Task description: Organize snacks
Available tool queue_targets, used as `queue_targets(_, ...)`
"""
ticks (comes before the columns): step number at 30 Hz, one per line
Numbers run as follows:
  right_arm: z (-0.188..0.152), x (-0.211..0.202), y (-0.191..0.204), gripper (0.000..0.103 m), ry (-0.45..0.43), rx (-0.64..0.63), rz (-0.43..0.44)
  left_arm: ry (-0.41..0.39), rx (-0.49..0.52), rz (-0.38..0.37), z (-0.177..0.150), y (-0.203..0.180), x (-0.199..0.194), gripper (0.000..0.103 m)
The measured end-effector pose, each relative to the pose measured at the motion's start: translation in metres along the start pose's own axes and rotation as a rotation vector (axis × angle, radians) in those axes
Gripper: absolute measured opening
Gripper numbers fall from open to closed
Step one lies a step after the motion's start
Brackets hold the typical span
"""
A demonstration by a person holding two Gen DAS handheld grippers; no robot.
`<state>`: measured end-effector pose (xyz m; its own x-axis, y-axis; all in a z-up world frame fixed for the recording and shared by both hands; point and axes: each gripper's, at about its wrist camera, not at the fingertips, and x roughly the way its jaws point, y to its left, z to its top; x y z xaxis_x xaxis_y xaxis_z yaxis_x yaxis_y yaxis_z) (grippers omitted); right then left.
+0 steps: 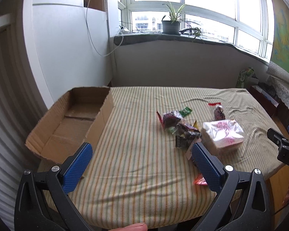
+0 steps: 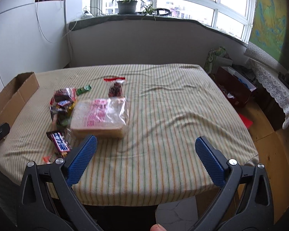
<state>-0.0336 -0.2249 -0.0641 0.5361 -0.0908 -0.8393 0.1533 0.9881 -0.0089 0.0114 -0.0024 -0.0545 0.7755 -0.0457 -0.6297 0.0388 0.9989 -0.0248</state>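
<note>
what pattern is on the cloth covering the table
The cream table cloth has thin lengthwise stripes in green and orange, clearest in the right wrist view.

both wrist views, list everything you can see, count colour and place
box: 1, brown cardboard, open, nothing visible inside, table's left edge
bread bag: 1, clear with pink print, mid table
small snacks: a pile, count unclear, red, green, dark, left of the bread bag
bar: 1, dark wrapper, blue and white print, near edge by the pile
sweets bag: 1, clear with red top, behind the bread bag
cloth: 1, cream with stripes, covers the table
plant pot: 1, dark, on the windowsill
map: 1, yellow and green, right wall
left gripper: black, blue pads, open, holding nothing
right gripper: black, blue pads, open, holding nothing
</note>
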Motion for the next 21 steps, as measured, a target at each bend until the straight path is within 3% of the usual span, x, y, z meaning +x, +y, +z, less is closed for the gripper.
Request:
queue_targets(5, -0.038, 0.026, 0.001, 0.103, 0.102, -0.015, 0.0, 0.164, 0.014, 0.004, -0.051, 0.0, 0.036, 0.102)
queue_targets(8, -0.044, 0.031, 0.004, 0.103, 0.113, -0.022, 0.012, 0.221, 0.015, -0.008, -0.068, -0.002, 0.043, 0.102)
queue_targets(12, -0.04, 0.031, 0.013, 0.103, 0.099, -0.042, 0.05, 0.221, 0.019, -0.043, -0.07, -0.006, 0.048, 0.102)
queue_targets(15, -0.034, 0.029, 0.028, 0.103, 0.08, -0.088, 0.124, 0.226, 0.028, -0.08, -0.069, -0.012, 0.047, 0.102)
queue_targets(21, -0.01, 0.038, 0.059, 0.103, 0.048, -0.154, 0.389, 0.159, 0.083, -0.207, -0.072, -0.02, 0.04, 0.102)
